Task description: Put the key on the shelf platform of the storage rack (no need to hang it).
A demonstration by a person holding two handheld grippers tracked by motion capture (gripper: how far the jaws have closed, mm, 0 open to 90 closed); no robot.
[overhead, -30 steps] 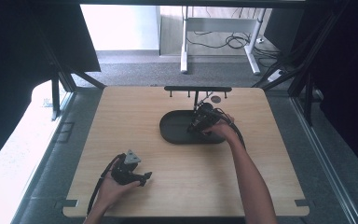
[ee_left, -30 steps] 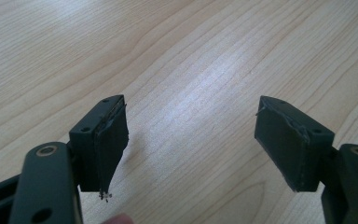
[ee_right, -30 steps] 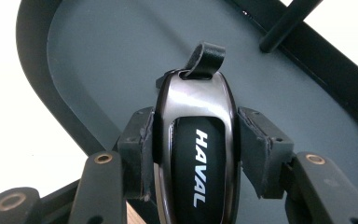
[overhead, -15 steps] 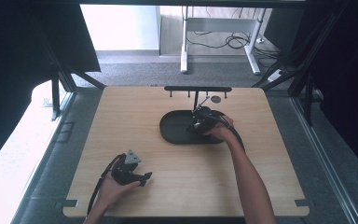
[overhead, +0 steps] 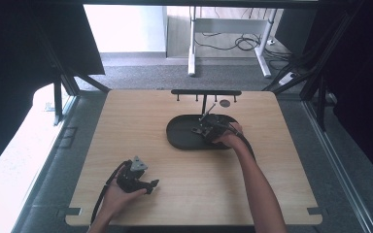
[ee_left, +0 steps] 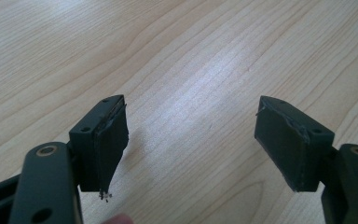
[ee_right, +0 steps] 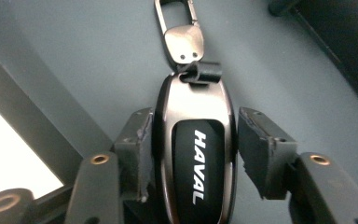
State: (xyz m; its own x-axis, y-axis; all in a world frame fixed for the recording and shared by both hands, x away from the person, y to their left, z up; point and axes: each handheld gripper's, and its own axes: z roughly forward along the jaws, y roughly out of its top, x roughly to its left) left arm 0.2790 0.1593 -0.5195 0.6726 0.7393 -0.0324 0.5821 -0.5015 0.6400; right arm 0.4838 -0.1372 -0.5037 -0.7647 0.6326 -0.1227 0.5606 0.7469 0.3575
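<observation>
Light wooden table top (overhead: 141, 121): pale tan with a fine, darker wavy grain, close up in the left gripper view (ee_left: 191, 60).
Oval dark tray (overhead: 182, 136): flat charcoal black; matt slate grey in the right gripper view (ee_right: 74, 56).
Metal-framed key fob (ee_right: 196, 154): glossy gunmetal rim, black centre panel, white lettering "HAVAL"; black loop on top, silver-grey clip (ee_right: 182, 42) above it.
Rack with small hooks (overhead: 206, 92): black.
Left gripper (ee_left: 191, 144): black pads, brass-coloured rivets.
Right gripper (ee_right: 193, 151): black pads, brass-coloured rivets.
Floor carpet (overhead: 141, 75): speckled grey.
</observation>
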